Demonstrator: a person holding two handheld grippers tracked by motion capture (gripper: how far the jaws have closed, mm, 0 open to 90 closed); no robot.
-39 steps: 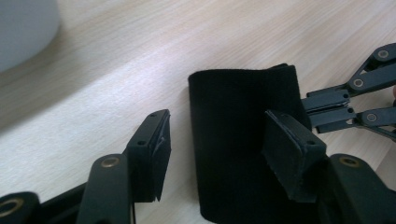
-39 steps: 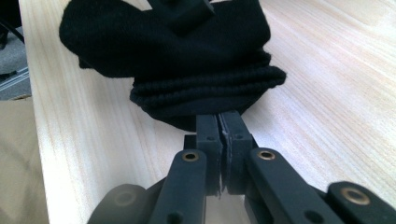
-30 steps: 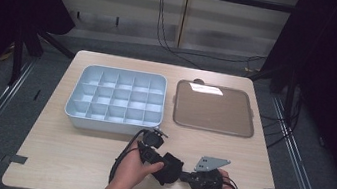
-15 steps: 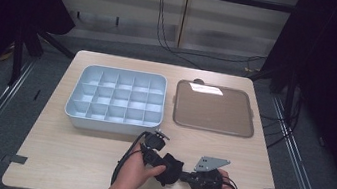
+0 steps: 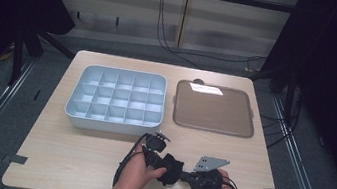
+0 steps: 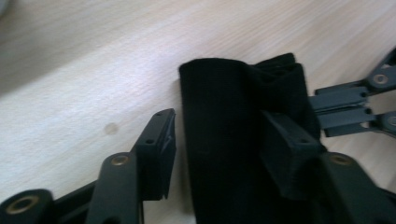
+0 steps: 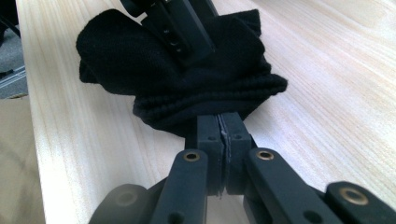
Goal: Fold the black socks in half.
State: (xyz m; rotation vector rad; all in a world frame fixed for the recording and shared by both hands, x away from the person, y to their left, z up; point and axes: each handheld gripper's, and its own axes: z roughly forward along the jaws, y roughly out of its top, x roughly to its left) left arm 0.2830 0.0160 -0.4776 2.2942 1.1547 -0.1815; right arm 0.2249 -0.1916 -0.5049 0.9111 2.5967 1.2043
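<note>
A black knitted cloth (image 5: pixel 171 170) lies bunched on the wooden table (image 5: pixel 71 156) near its front edge, between my two grippers. My right gripper (image 7: pixel 219 123) is shut on the near edge of the cloth (image 7: pixel 187 70). My left gripper (image 6: pixel 219 135) straddles the rolled cloth (image 6: pixel 219 140) and its jaws have just been closing. One of its pads (image 6: pixel 289 149) rests against the cloth, the other (image 6: pixel 161 149) stands a little apart from it. In the high view the left gripper (image 5: pixel 166 165) comes in from the left and the right gripper (image 5: pixel 187 175) from the right.
A pale blue tray (image 5: pixel 112 121) with several empty compartments stands behind the hands on the left. A shallow brown tray (image 5: pixel 215 109) lies to its right. Cables run from both grippers toward the table's front edge.
The left gripper's jaws have narrowed around the cloth. Both hands stay almost where they were, and the right gripper keeps its hold.
</note>
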